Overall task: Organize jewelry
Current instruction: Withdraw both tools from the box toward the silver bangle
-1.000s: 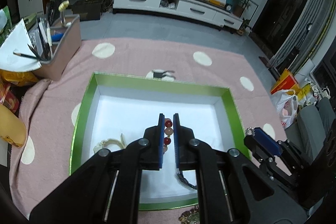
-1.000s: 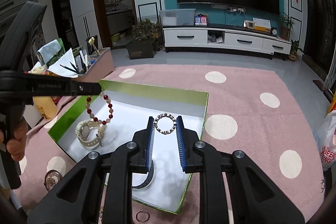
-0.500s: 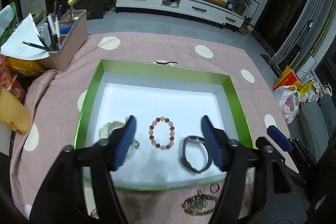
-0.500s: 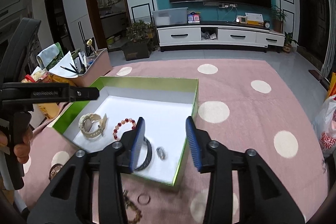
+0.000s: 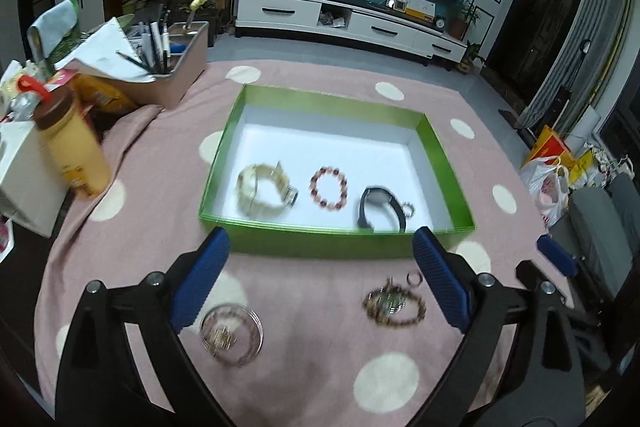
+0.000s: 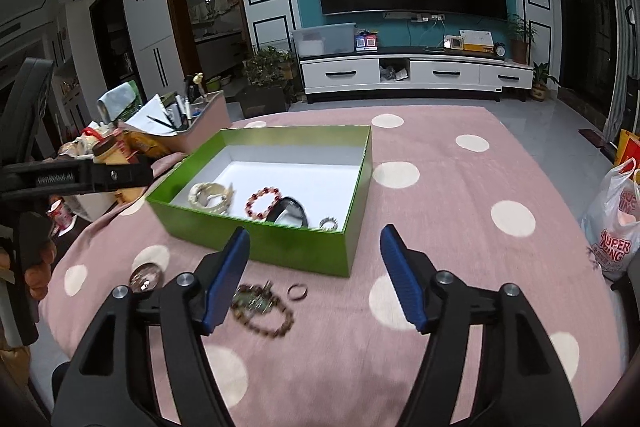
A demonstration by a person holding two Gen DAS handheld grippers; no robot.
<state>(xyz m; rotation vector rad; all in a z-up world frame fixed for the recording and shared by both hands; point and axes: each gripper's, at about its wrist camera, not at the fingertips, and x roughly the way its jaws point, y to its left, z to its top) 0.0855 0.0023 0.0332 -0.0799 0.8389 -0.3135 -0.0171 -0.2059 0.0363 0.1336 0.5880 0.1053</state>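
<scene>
Both grippers have been drawn back from the box [image 5: 320, 245] and opened since a second ago: the bead bracelet [image 5: 329, 187] then pinched in the left gripper [image 5: 320, 279] now lies on the white floor of the box, between the pale watch [image 5: 264, 190] on the left and the black band [image 5: 378, 213] on the right. A small sparkly ring [image 5: 408, 207] is seen touching the band at its right. The left gripper is held wide and empty above the near part of the pink surface [image 5: 312, 339]; the right gripper [image 6: 316, 277] is likewise spread wide, with nothing between its pads.

Outside the box, on the surface, three things remain: a brown bead string [image 6: 262, 309], a plain ring [image 6: 297, 291] just beside it, and a round clear case [image 5: 231, 334] at near left. The string is judged light, limp and apt to slide or dangle, so it is best taken across a bunched stretch of beads. The plain ring is small, hard and slippery, and is best pinched across its band. The case looks stiff and smooth and would be gripped across its rim.

What lies in the case cannot be made out, the near items being blurred. The pendant or clasp on the string is not resolved
</scene>
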